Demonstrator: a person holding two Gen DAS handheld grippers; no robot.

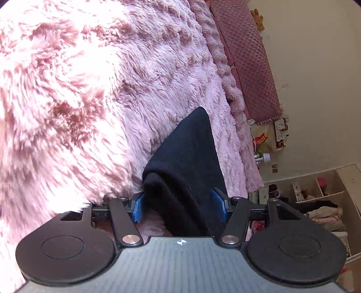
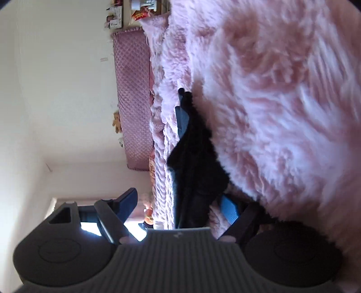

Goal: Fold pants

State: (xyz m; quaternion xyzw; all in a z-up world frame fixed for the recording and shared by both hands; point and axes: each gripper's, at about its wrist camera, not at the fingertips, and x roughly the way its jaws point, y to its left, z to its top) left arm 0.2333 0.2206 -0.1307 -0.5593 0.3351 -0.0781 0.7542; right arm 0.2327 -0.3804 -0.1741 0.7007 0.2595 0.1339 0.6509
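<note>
The pants (image 1: 189, 162) are dark navy cloth lying on a fluffy pink blanket (image 1: 90, 90). In the left wrist view a hemmed edge of the pants sits between the blue pads (image 1: 137, 208) of my left gripper (image 1: 180, 206), whose jaws stand wide apart around the cloth. In the right wrist view the pants (image 2: 194, 162) run away from my right gripper (image 2: 180, 206), bunched along the blanket (image 2: 270, 90). Its jaws are open, with cloth between the blue pads (image 2: 229, 209). The far end of the pants meets the other gripper's blue finger (image 2: 181, 119).
A pink quilted headboard (image 1: 248, 63) runs along the bed's far side against a cream wall. A cluttered bedside table (image 1: 270, 139) and white shelves with clothes (image 1: 320, 202) stand beyond the bed. A small plush toy (image 1: 258, 19) sits by the headboard.
</note>
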